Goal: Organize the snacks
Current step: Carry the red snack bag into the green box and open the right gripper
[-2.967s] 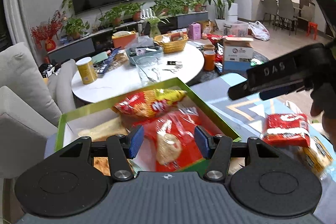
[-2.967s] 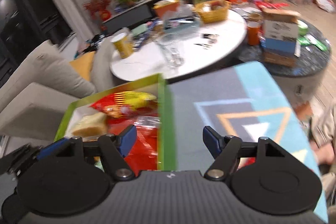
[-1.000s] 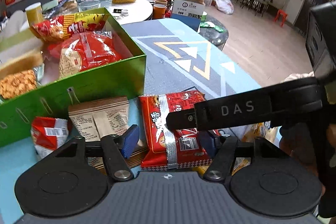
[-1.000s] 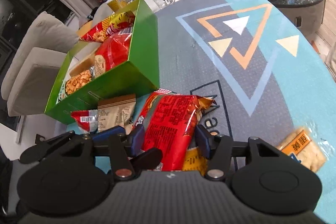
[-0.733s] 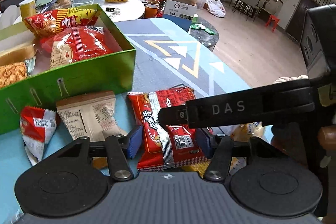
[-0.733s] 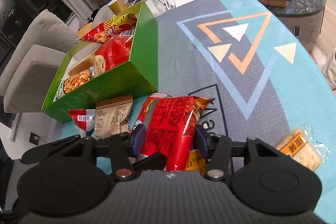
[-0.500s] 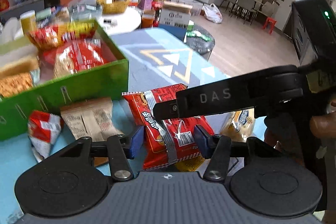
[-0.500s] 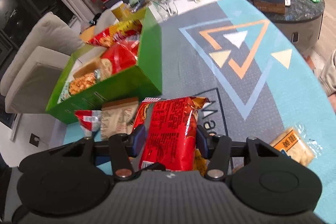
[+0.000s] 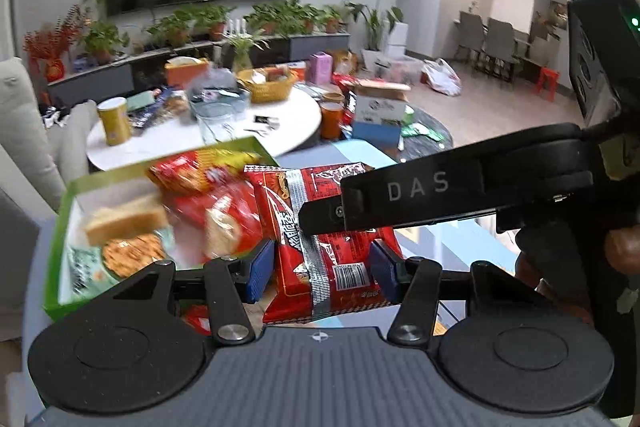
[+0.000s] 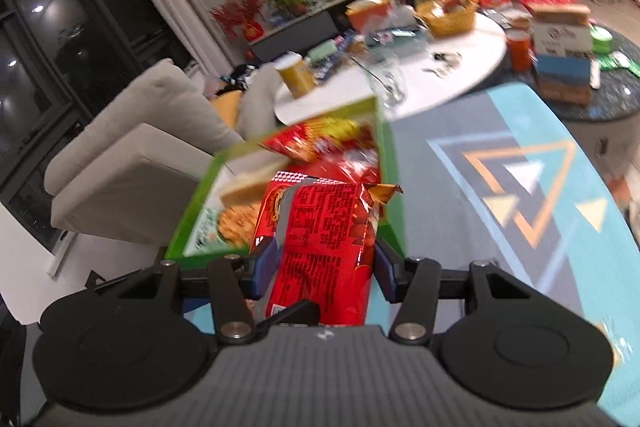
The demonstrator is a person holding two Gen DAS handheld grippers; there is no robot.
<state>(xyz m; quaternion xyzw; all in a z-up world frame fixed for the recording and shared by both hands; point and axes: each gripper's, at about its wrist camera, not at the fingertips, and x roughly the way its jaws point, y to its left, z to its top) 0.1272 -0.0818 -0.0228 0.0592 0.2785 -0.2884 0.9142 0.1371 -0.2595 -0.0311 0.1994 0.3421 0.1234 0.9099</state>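
My left gripper [image 9: 322, 267] is shut on a red snack packet with a silver seam [image 9: 320, 231] and holds it up in front of the green box [image 9: 58, 223]. My right gripper [image 10: 318, 269] is shut on a second red snack bag [image 10: 324, 247], also lifted, just before the green box [image 10: 394, 187]. The box holds a red-yellow chip bag [image 9: 200, 171], a bread slice [image 9: 124, 219] and other packets. The right gripper's black body [image 9: 460, 195] crosses the left wrist view above the packet.
The patterned blue-grey tabletop [image 10: 500, 195] spreads to the right of the box. Beyond it stands a white round table [image 9: 288, 131] with a yellow can [image 9: 114, 123], a glass and a basket. A beige sofa [image 10: 132, 155] is on the left.
Both grippers closed on the red packets lying in front of the box and lifted them off the tabletop toward the green box. The view tilted up from the table to the room.
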